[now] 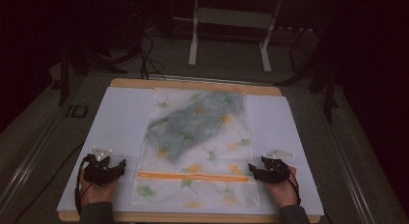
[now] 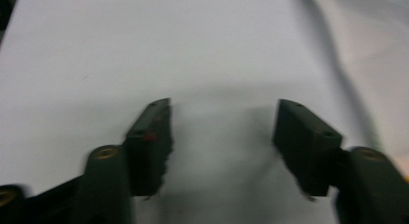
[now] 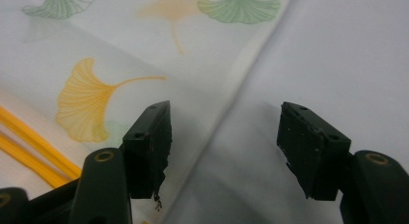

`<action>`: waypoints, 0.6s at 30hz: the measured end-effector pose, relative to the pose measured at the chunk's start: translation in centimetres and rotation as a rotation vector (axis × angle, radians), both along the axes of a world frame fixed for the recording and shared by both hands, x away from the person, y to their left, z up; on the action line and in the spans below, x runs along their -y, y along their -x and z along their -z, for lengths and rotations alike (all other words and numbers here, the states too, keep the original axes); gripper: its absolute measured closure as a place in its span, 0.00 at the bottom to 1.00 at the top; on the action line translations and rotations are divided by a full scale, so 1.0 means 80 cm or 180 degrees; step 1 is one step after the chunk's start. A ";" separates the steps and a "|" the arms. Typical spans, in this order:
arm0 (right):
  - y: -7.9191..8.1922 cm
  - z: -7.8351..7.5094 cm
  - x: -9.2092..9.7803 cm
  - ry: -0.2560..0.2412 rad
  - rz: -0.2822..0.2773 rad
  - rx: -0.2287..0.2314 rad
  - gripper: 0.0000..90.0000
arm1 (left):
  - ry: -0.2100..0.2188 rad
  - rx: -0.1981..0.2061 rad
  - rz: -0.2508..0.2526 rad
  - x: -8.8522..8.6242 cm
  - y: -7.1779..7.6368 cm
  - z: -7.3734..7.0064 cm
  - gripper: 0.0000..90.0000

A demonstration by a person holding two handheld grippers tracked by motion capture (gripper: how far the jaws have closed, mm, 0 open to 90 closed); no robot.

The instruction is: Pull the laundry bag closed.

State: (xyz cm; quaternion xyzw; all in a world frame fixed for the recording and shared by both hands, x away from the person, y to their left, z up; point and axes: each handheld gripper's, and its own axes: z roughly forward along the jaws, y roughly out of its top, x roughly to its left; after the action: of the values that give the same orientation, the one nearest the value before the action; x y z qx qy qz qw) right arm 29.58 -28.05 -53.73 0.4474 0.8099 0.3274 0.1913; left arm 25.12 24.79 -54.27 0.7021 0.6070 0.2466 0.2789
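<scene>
A translucent zip bag (image 1: 197, 147) printed with green and orange ginkgo leaves lies flat on the white sheet (image 1: 120, 122). An orange zip strip (image 1: 193, 176) crosses its near part, and a grey-green bundle (image 1: 193, 122) shows through it. My left gripper (image 1: 120, 167) rests open on the sheet just left of the bag; its jaws (image 2: 224, 127) stand wide apart over bare white. My right gripper (image 1: 252, 171) is open at the bag's right edge. In the right gripper view its jaws (image 3: 224, 132) straddle the bag's edge (image 3: 241, 84), with the orange strip (image 3: 29, 147) at lower left.
The white sheet covers a wooden board (image 1: 193, 85) on a dark grey floor-like surface. A white metal stand (image 1: 231, 35) rises beyond the board, with cables (image 1: 149, 60) on the ground beside it. Dark surroundings close in on both sides.
</scene>
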 end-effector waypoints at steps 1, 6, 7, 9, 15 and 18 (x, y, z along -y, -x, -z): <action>0.000 0.000 -0.002 0.0012 -0.0015 0.0002 0.42 | -0.0021 0.0015 0.0041 0.002 0.001 -0.001 0.46; 0.005 -0.007 -0.010 0.0011 -0.0098 0.0077 0.43 | 0.0037 0.0110 0.0165 0.004 0.007 -0.010 0.47; 0.005 -0.007 -0.010 0.0011 -0.0098 0.0077 0.43 | 0.0037 0.0110 0.0165 0.004 0.007 -0.010 0.47; 0.006 -0.010 -0.011 -0.0025 -0.0123 0.0069 0.43 | 0.0094 0.0120 0.0194 0.000 0.009 -0.012 0.47; 0.010 -0.017 -0.027 -0.0030 -0.0298 0.0085 0.45 | 0.0149 0.0070 0.0287 -0.005 0.015 -0.015 0.53; 0.010 -0.019 -0.048 -0.0008 -0.0465 0.0069 0.47 | 0.0149 0.0044 0.0361 -0.002 0.018 -0.015 0.54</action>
State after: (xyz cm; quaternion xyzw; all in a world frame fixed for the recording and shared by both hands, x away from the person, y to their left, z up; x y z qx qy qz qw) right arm 28.74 -24.24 -52.18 0.3838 0.8379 0.3463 0.1751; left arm 23.65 24.96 -53.04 0.7270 0.5698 0.2209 0.3130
